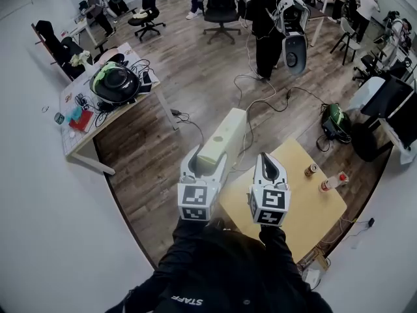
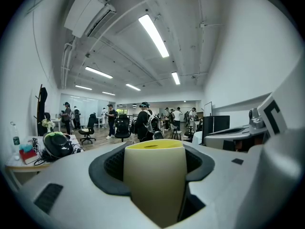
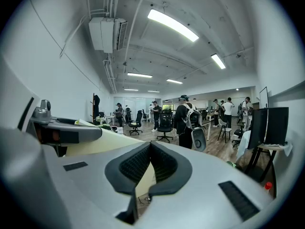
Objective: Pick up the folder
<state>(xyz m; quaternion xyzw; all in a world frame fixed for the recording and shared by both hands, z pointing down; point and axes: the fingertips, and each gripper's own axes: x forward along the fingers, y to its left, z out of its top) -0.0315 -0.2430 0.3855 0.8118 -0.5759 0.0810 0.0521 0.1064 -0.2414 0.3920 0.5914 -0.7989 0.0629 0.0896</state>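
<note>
A pale yellow box folder (image 1: 225,135) is held off the table, pointing away from me, with my left gripper (image 1: 210,158) shut on its near end. In the left gripper view the folder's rounded spine (image 2: 155,175) fills the space between the dark pads (image 2: 112,166). My right gripper (image 1: 268,156) hovers beside it over the yellow table (image 1: 313,204), shut with nothing held. In the right gripper view the dark pads (image 3: 138,163) meet at their tips, and the folder (image 3: 100,144) lies to the left under the left gripper (image 3: 62,128).
A can (image 1: 311,169) and a bottle (image 1: 333,182) stand at the yellow table's far right. A white desk (image 1: 91,119) with a helmet (image 1: 114,82) stands at the left. Cables (image 1: 260,103) trail over the wood floor. People and office chairs fill the far room.
</note>
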